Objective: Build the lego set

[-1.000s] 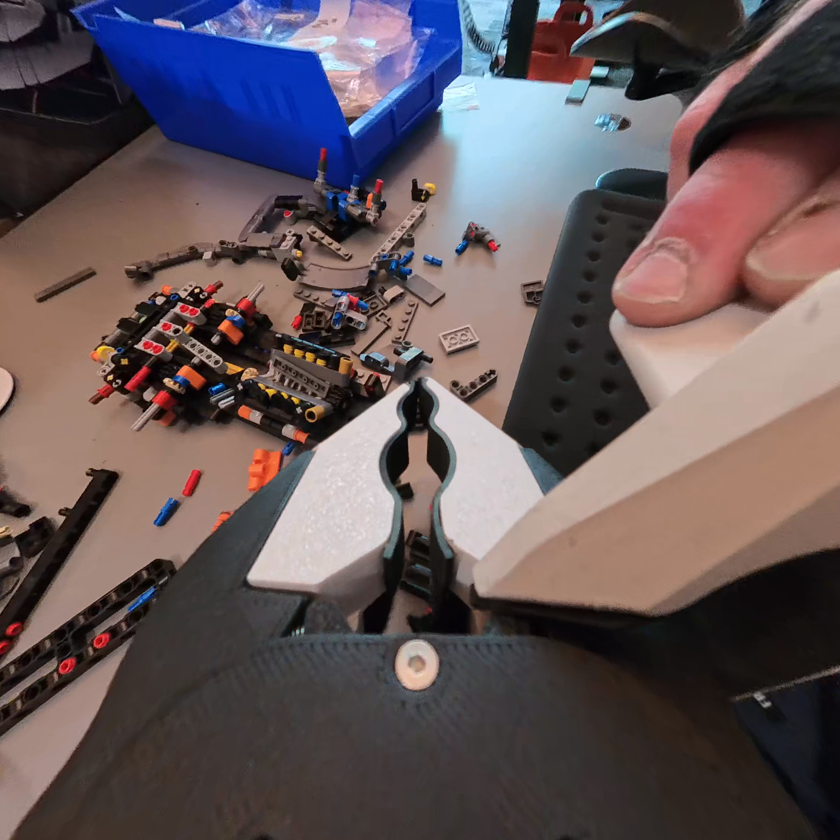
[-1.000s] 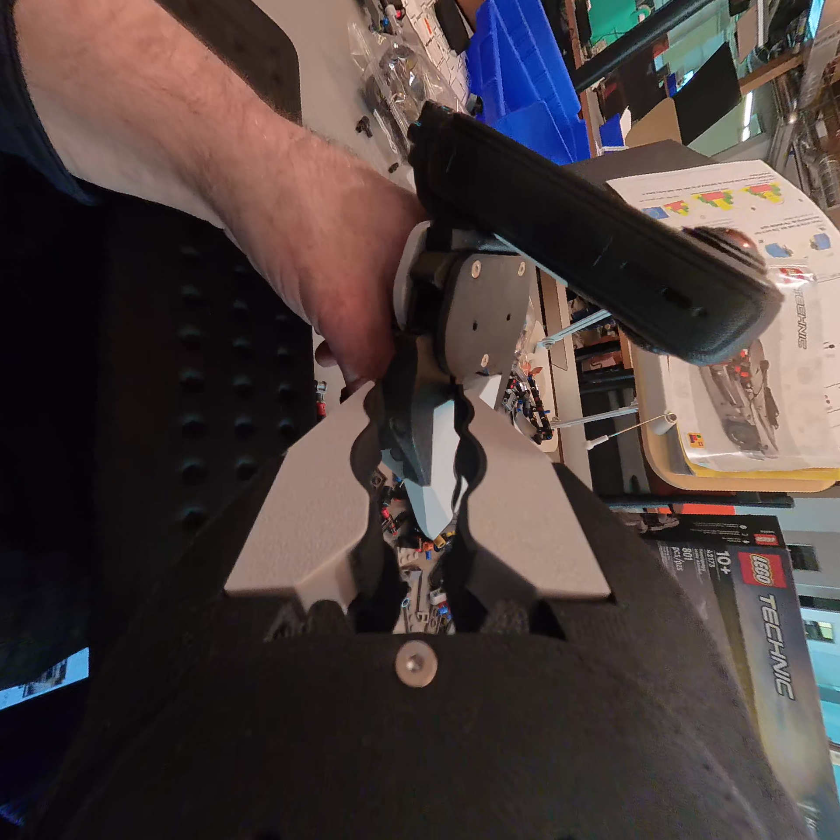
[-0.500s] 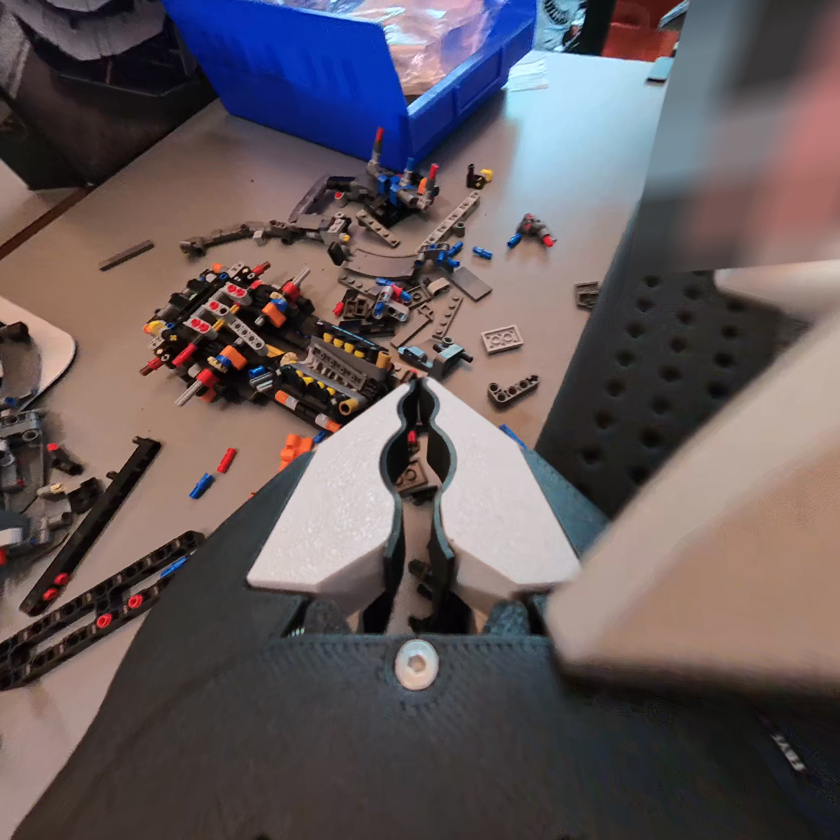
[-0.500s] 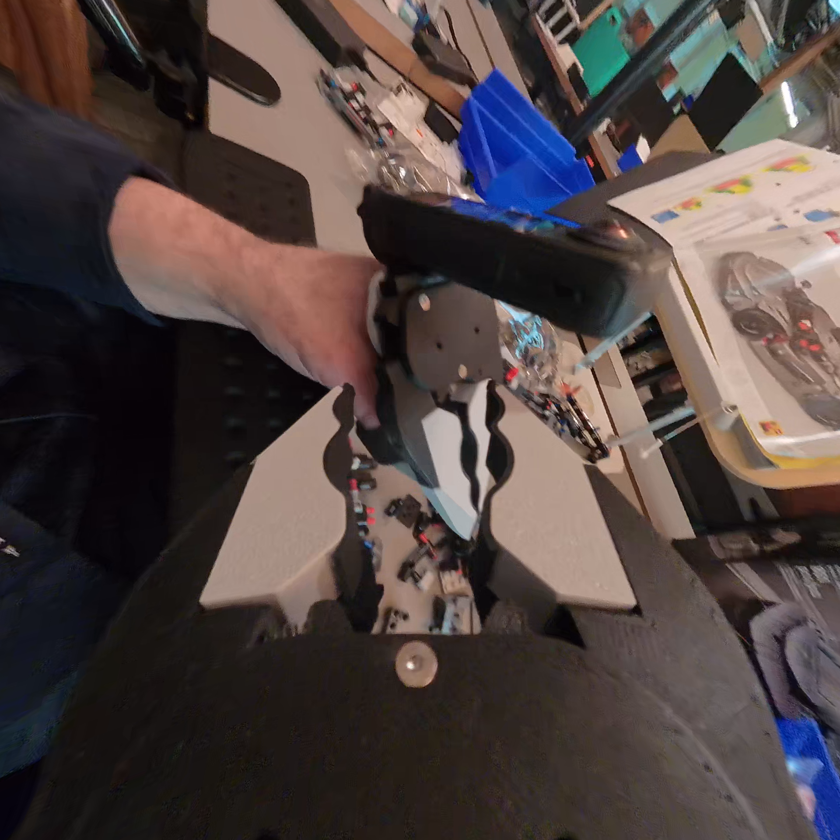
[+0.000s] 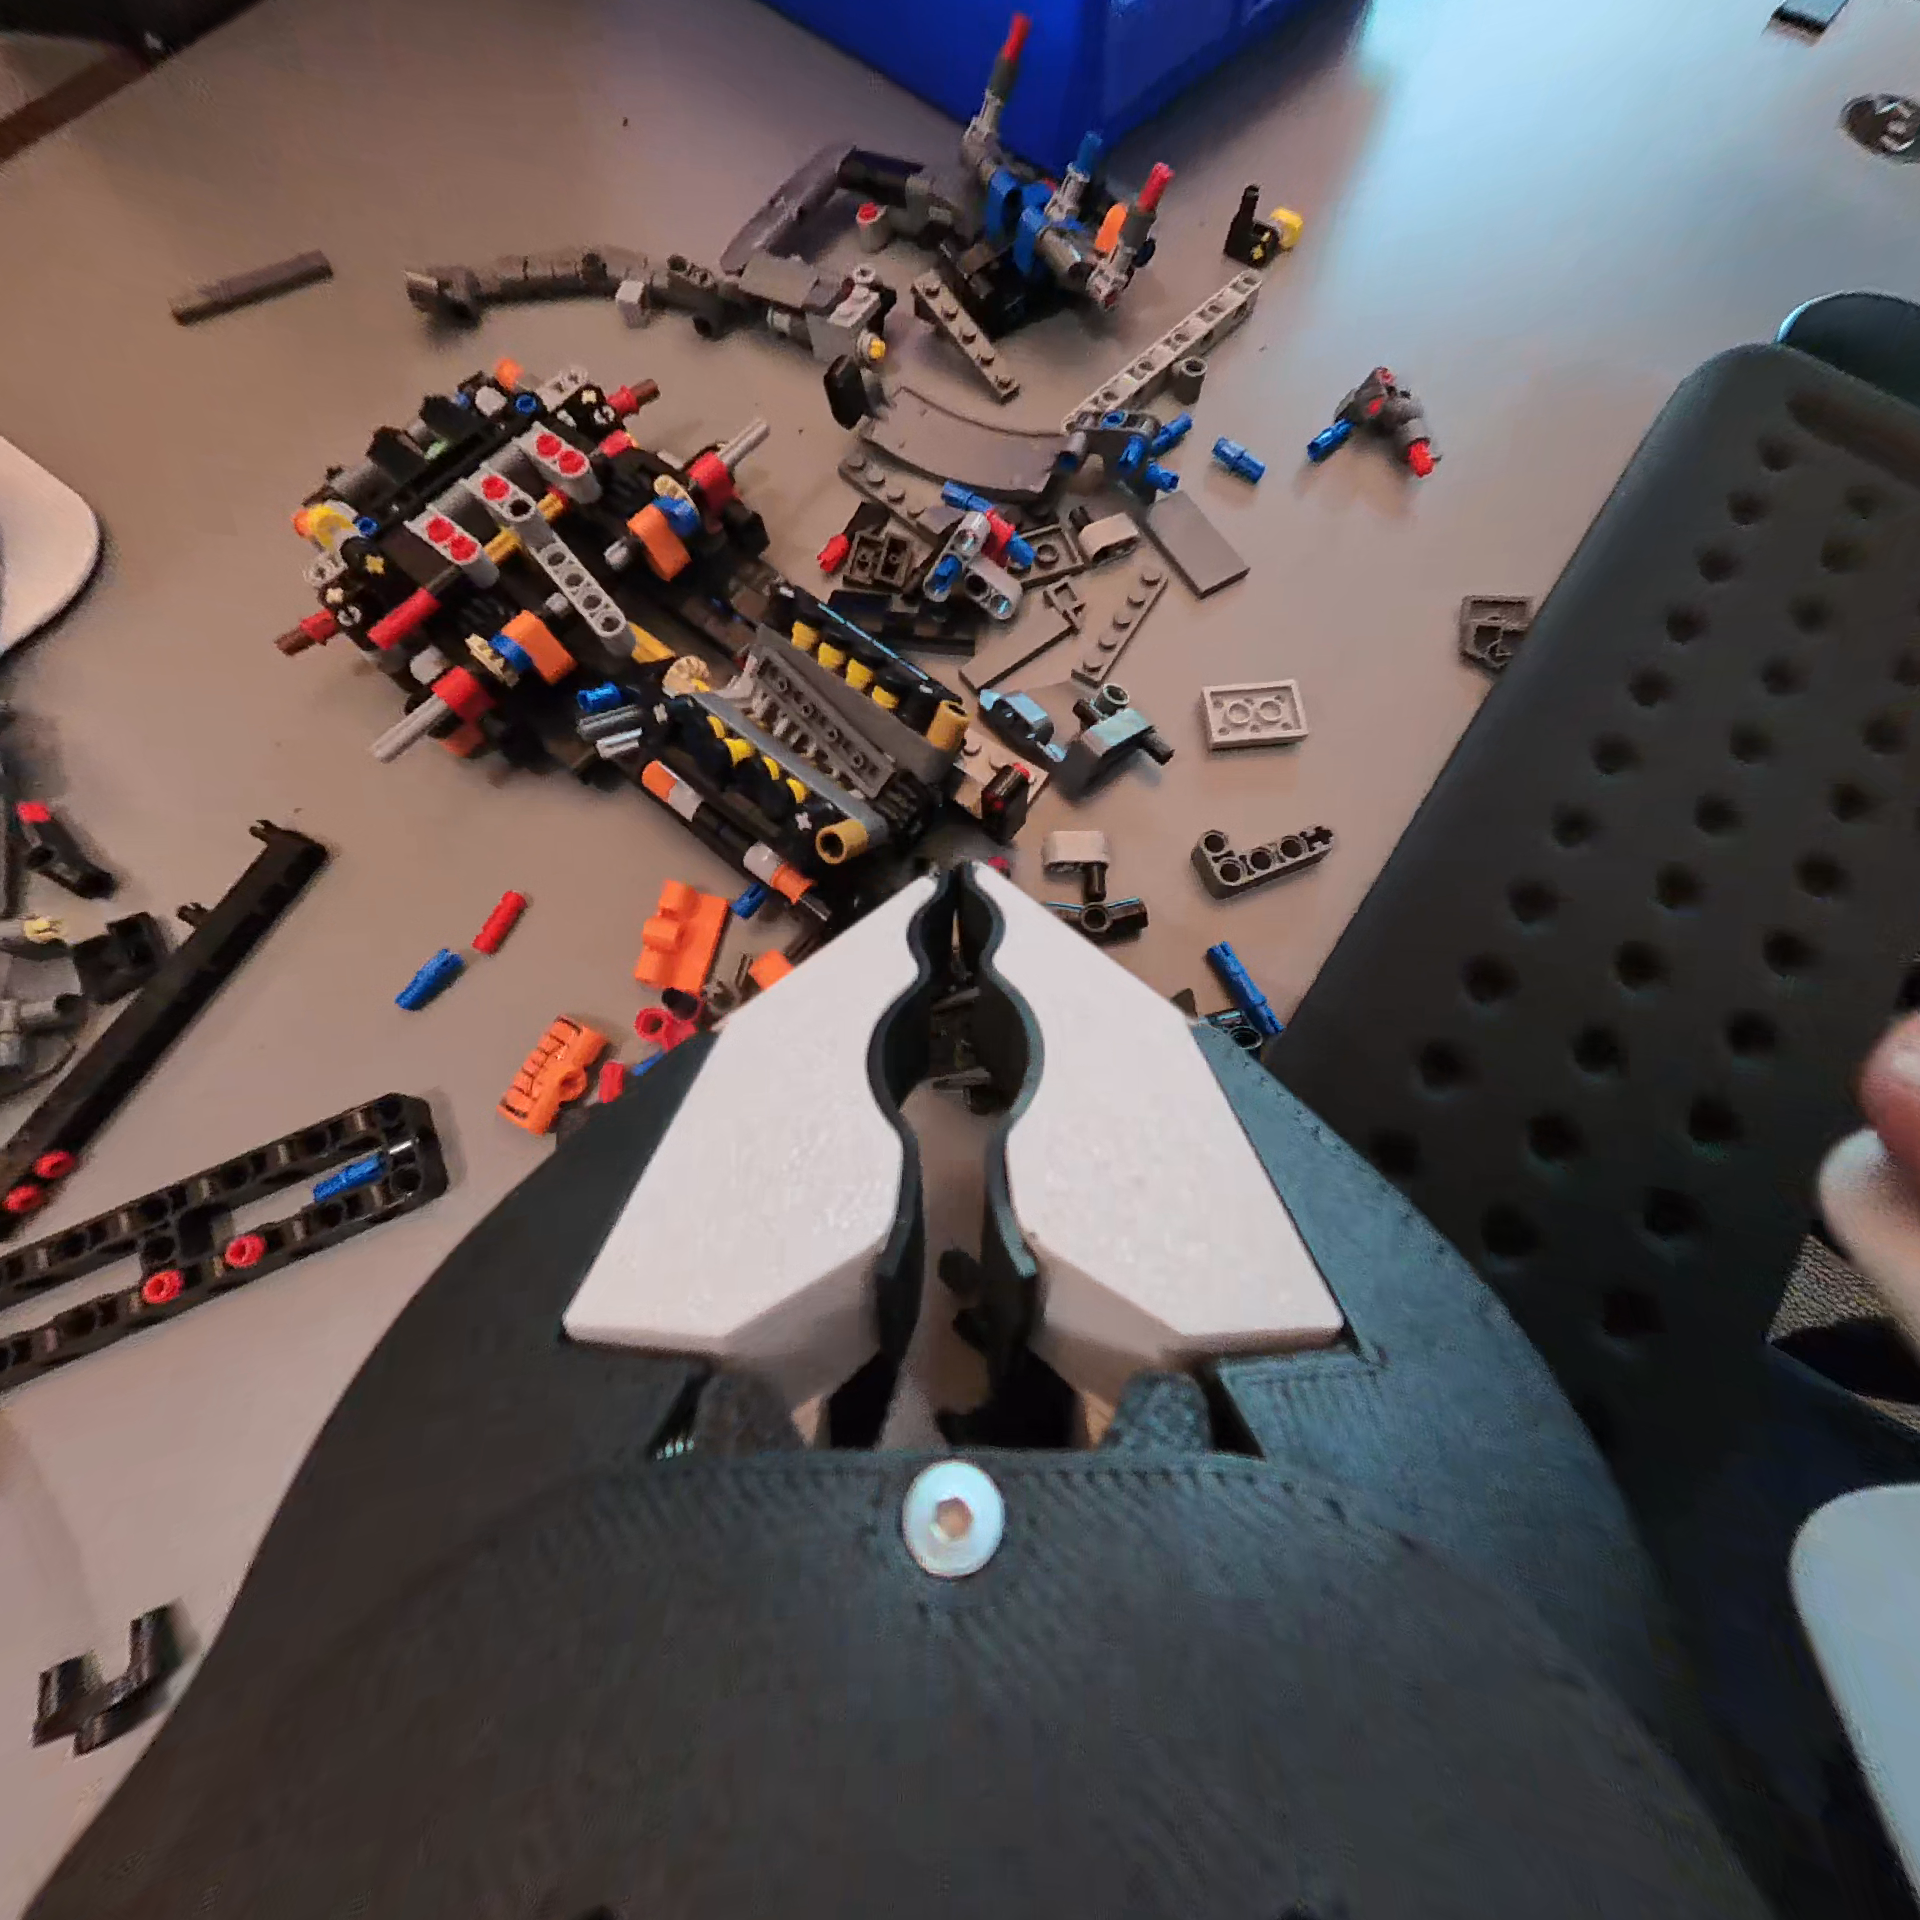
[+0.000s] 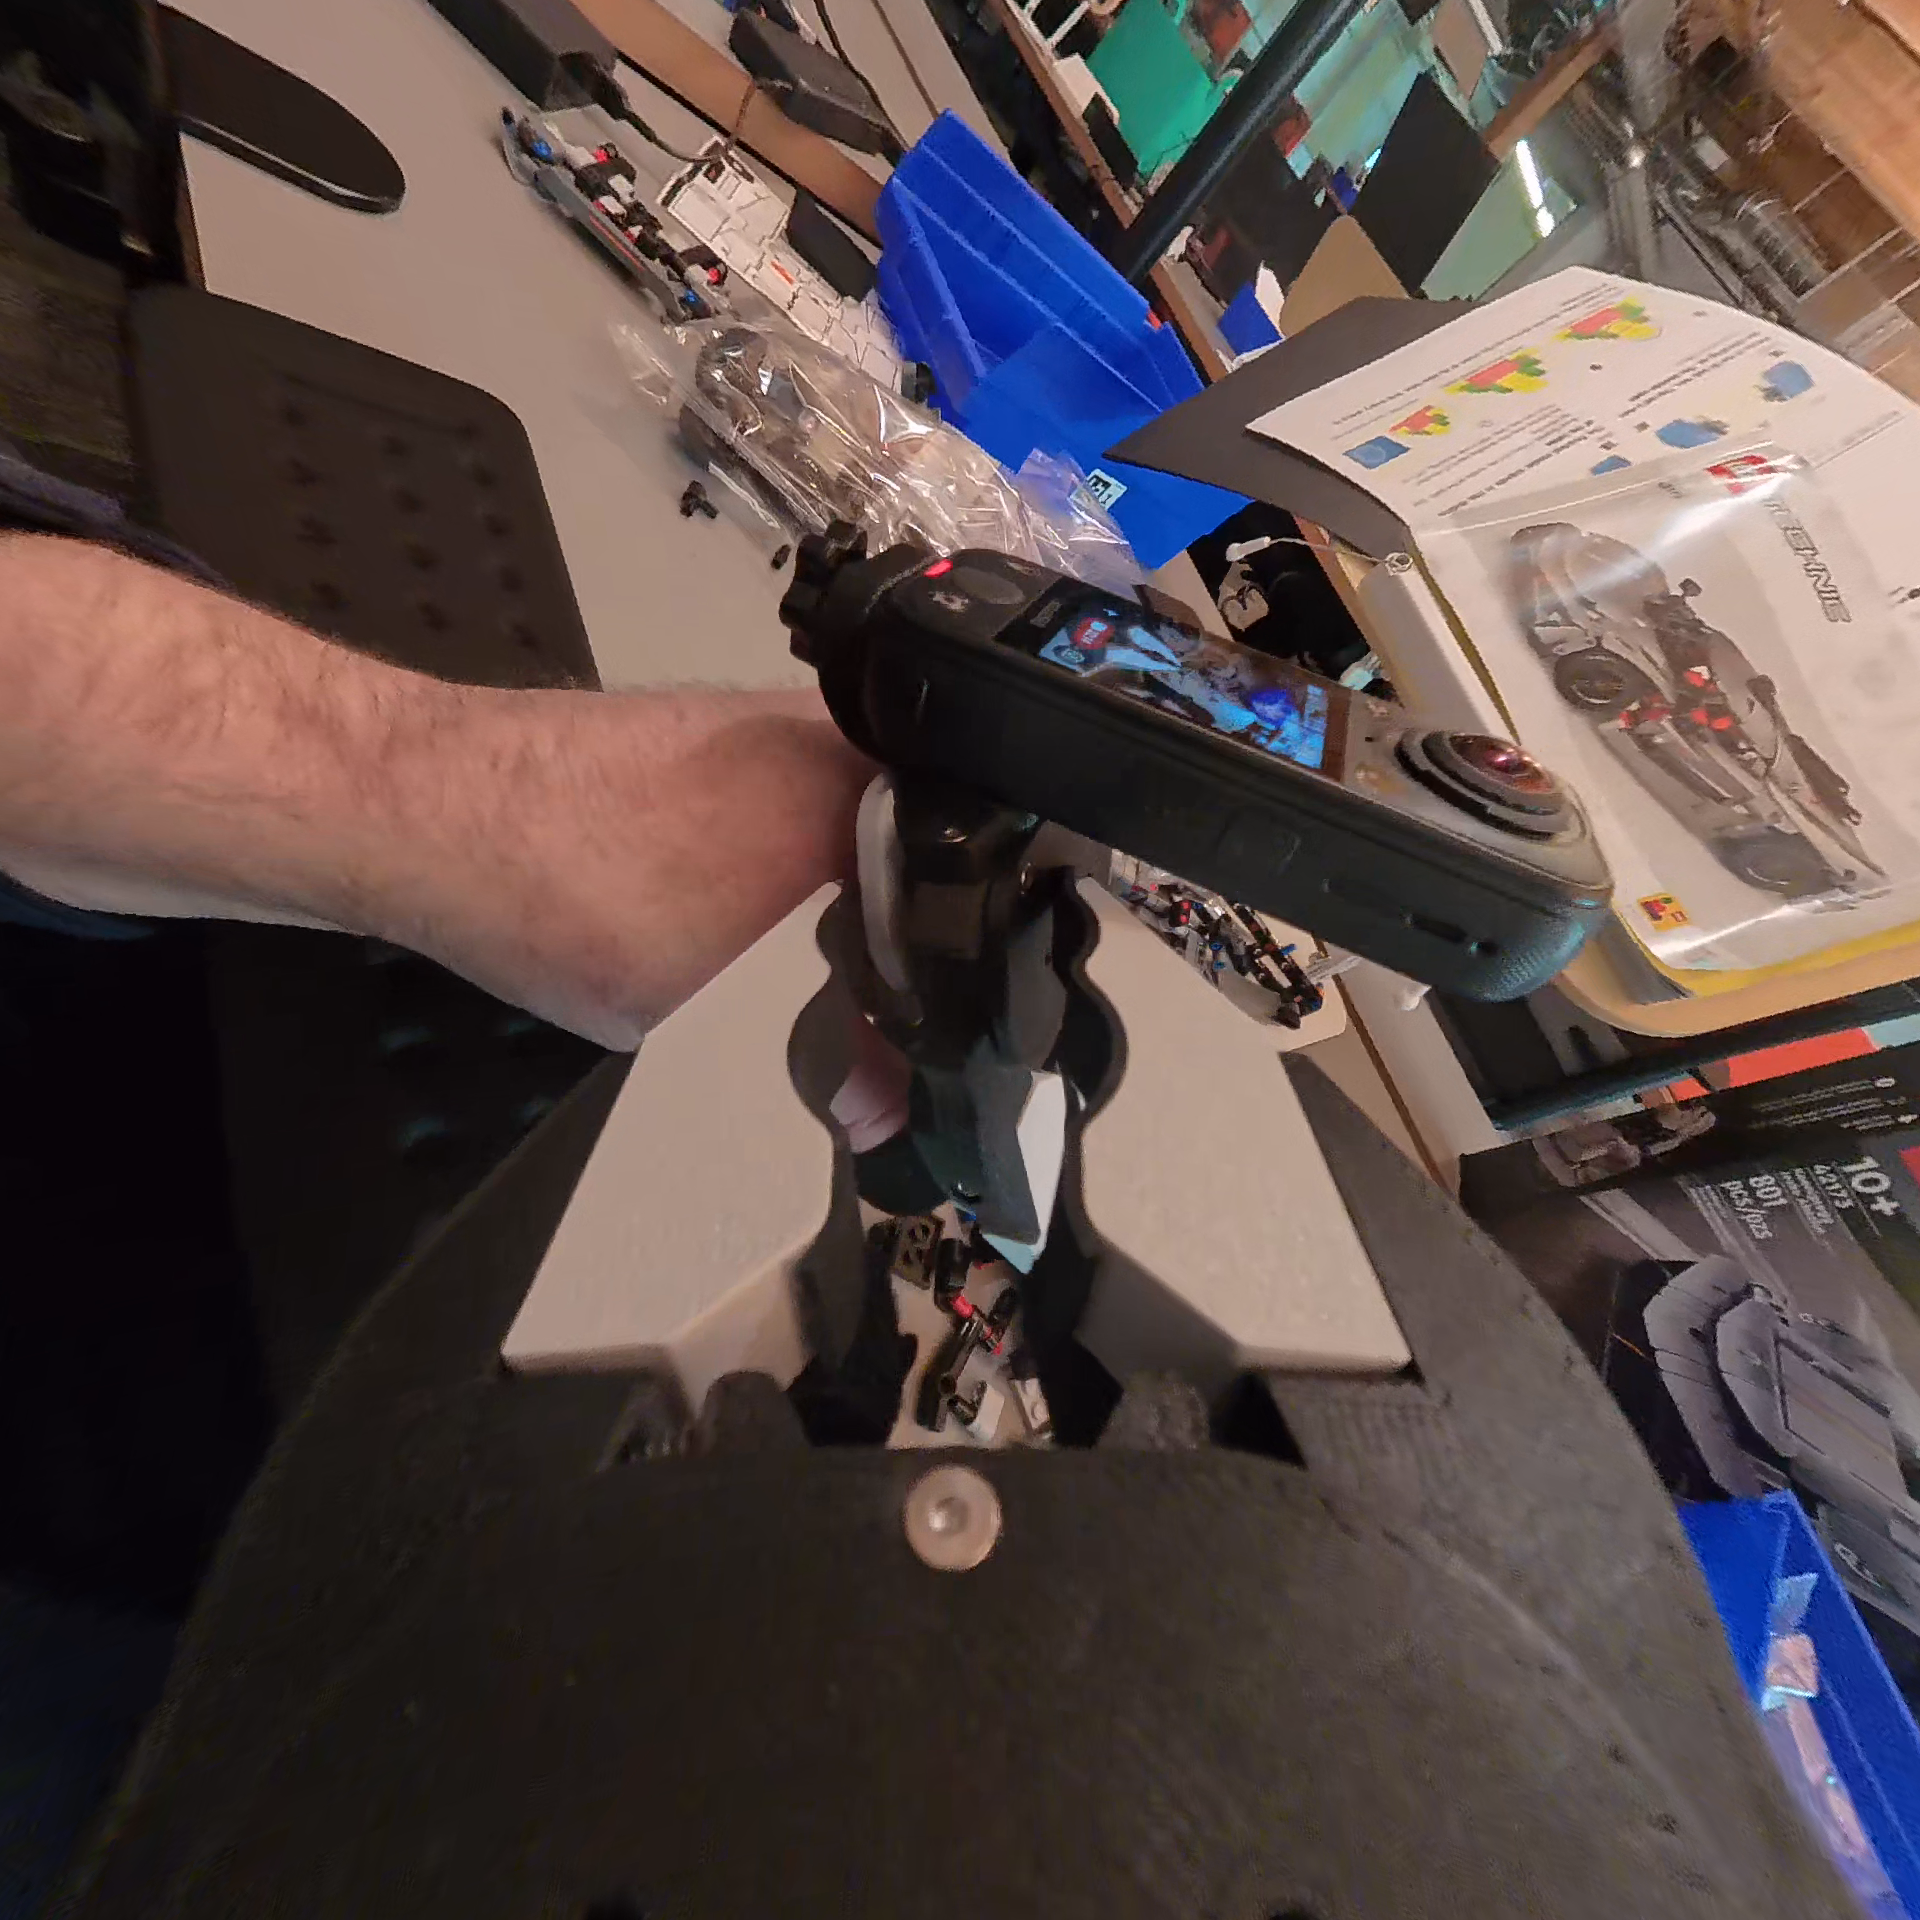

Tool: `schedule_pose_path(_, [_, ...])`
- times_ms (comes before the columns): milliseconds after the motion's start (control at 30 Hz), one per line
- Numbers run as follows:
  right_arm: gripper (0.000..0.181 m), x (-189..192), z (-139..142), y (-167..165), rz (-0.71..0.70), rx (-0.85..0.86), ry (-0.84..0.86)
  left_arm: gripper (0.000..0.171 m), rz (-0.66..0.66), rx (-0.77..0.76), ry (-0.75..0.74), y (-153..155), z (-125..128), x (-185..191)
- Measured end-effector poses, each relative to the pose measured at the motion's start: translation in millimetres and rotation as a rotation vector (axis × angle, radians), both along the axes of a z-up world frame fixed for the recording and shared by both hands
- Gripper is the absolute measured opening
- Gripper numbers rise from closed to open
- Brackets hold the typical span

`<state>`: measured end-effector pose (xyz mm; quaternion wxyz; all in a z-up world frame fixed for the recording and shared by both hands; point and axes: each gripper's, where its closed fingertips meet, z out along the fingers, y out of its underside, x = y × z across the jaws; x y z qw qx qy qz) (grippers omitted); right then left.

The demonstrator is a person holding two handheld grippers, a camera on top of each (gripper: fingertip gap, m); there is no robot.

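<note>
In the left wrist view my left gripper (image 5: 956, 883) is shut with nothing between its pads. It hovers just in front of the near end of the part-built black, grey and yellow lego chassis (image 5: 623, 623) on the grey table (image 5: 1403, 260). Loose pieces lie around it: an orange piece (image 5: 681, 935), a grey plate (image 5: 1252, 715) and a dark angled beam (image 5: 1257, 857). My right gripper (image 6: 951, 899) is open and empty. Between its fingers, farther off, I see the left gripper (image 6: 1008, 1236) with its camera (image 6: 1195, 748), pointing down at small pieces.
A black perforated seat (image 5: 1662, 831) stands at the right of the table. Long black beams (image 5: 208, 1216) lie at the left, a blue bin (image 5: 1091, 52) at the back. The right wrist view shows an instruction booklet (image 6: 1662, 623), the set's box (image 6: 1766, 1247), blue bins (image 6: 1039, 312) and a plastic bag (image 6: 831, 436). The grippers' ends are close to 15 cm from one another. From my left tips it is roughly 10 cm to the grey plate (image 5: 1252, 715); from my right, 20 cm.
The left gripper moved closer to the chassis, staying shut. The right gripper, close against the left one before, pulled back to the right edge; its jaws opened wider, then narrowed.
</note>
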<state>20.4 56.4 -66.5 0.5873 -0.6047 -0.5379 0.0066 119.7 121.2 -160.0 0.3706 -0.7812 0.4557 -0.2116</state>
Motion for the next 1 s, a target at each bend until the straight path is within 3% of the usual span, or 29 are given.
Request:
schedule_pose_path(600, [0.033,3.0,0.3,3.2,0.021,-0.058,0.101,0.000,0.026,0.012,0.027,6.7,-6.0,3.4])
schedule_pose_path(833, [0.032,4.2,-2.2,6.1,0.004,-0.077,0.103,0.013,0.050,-0.006,0.055,10.4,-12.0,-0.1])
schedule_pose_path(1000, [0.032,4.9,-2.9,6.9,0.006,-0.087,0.111,0.013,0.058,-0.012,0.069,10.8,-13.8,-1.6])
